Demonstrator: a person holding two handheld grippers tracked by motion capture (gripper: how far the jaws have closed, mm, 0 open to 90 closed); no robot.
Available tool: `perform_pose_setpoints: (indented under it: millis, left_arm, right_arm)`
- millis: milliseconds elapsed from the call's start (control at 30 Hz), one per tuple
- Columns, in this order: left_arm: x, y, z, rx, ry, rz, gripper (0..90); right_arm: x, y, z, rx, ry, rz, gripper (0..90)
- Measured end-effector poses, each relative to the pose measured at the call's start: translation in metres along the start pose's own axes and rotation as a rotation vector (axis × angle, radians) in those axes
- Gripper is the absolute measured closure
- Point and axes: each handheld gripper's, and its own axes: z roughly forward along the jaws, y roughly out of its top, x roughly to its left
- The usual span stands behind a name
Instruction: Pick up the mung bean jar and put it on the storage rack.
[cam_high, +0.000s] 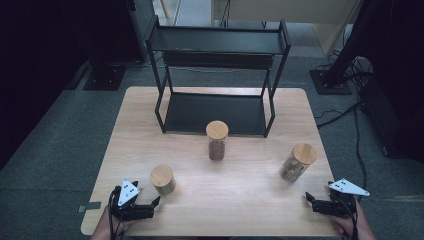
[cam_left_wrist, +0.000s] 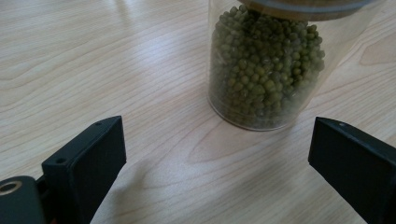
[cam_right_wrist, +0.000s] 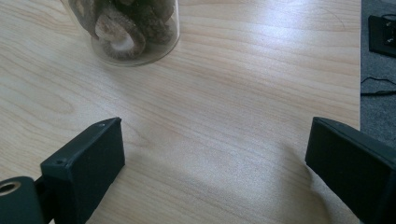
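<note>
Wooden table (cam_high: 240, 200) carries a black rack (cam_high: 217, 80) and three lidded jars. Nearest the left gripper (cam_high: 150, 205), just ahead of its wide-apart jaws, stands the short jar of green beans (cam_left_wrist: 264, 70): clear, probably smooth, hard and fairly heavy, best squeezed around its middle. Right gripper (cam_high: 310, 200) also gapes, empty.

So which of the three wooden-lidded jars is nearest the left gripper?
The short jar of green beans, just ahead of the left gripper. The jar of brown grains stands mid-table by the black rack; the third jar stands near the right edge.
</note>
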Motion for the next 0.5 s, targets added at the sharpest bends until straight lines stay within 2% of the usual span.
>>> perform_pose_setpoints:
  millis: [267, 500]
  left_arm:
    - [-0.0059, 0.0046, 0.0055, 0.001, -0.02, -0.02, 4.3]
    - [-0.0058, 0.0068, 0.0083, 0.001, -0.029, -0.045, 4.3]
  right_arm:
    - [0.0002, 0.0, -0.0001, -0.002, 0.001, -0.002, 4.2]
    - [0.0004, -0.0001, -0.0002, -0.003, 0.004, -0.005, 4.2]
